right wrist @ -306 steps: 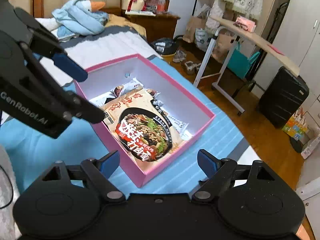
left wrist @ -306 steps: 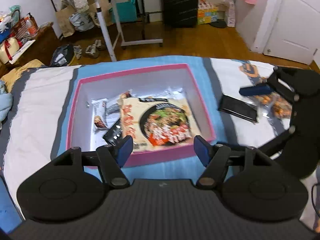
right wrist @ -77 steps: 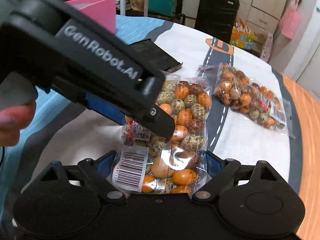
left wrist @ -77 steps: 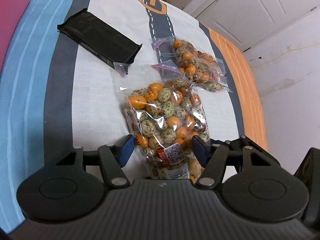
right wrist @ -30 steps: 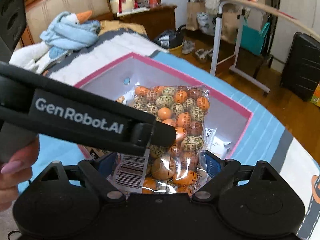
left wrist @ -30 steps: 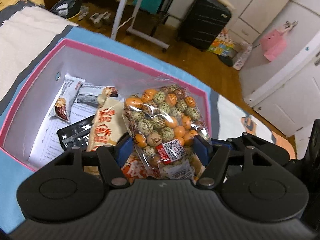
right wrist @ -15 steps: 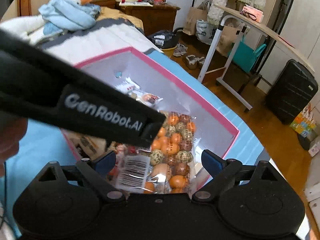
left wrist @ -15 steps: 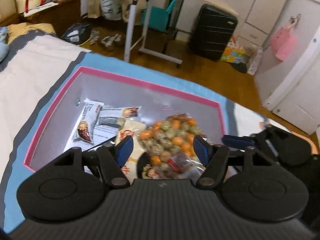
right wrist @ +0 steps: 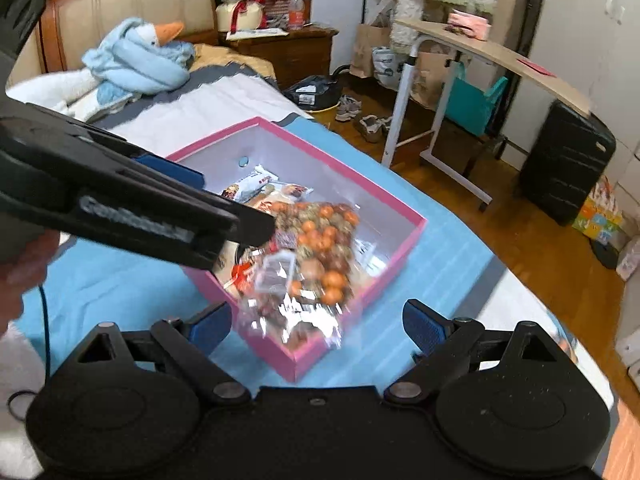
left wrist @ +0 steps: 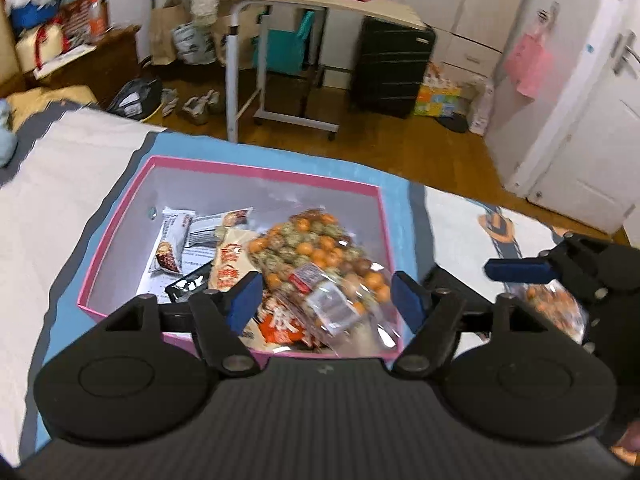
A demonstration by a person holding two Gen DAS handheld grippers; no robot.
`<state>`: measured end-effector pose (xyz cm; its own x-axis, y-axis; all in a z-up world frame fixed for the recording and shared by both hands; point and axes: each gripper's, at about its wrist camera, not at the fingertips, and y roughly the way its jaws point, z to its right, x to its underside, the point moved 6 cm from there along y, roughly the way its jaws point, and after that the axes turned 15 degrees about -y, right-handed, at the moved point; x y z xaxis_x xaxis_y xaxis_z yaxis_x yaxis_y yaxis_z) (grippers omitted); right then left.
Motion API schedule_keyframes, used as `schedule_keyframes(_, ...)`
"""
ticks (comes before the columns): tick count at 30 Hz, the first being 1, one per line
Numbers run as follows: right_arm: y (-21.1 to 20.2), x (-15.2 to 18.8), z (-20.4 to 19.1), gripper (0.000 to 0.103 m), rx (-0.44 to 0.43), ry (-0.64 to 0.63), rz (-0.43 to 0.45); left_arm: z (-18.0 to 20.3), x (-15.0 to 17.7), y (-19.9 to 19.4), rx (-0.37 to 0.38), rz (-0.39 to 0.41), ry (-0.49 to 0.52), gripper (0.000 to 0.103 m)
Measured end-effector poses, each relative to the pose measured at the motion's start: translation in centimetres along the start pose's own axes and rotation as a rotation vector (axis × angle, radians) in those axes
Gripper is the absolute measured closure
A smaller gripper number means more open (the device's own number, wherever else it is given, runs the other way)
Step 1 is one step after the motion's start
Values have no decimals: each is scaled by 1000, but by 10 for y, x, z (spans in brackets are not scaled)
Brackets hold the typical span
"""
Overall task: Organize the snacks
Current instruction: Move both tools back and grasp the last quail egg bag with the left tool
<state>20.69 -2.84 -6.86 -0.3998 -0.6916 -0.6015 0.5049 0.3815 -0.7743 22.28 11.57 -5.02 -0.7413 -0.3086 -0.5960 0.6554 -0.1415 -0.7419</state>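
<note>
I am looking over a bed where a pink box (left wrist: 383,216) is holding a bag of orange and speckled snack balls (left wrist: 320,256), lying on a noodle packet (left wrist: 230,258) beside wrapped bars (left wrist: 170,240). My left gripper (left wrist: 324,298) is hovering with fingers apart, crossing the right view; my right gripper (right wrist: 318,326) is likewise gaping, empty. A second snack bag (left wrist: 554,310) is showing partly behind it.

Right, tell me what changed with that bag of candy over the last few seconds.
The bag of candy went from the bedspread, carried between both grippers, over to the pink box and was let go; it now lies in the box on the noodle packet. The left gripper and right gripper are both open and empty. The box and the other snacks inside stayed put; a second candy bag remains on the bed.
</note>
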Motion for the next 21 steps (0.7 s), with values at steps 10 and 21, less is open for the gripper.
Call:
schedule_keyframes(10,-76,90,55,8,36,158,32,71,33,-26,12,38,208,5)
schedule_keyframes(21,-109,229,144,8,254,439,92,174,91,46,31,-121,318,1)
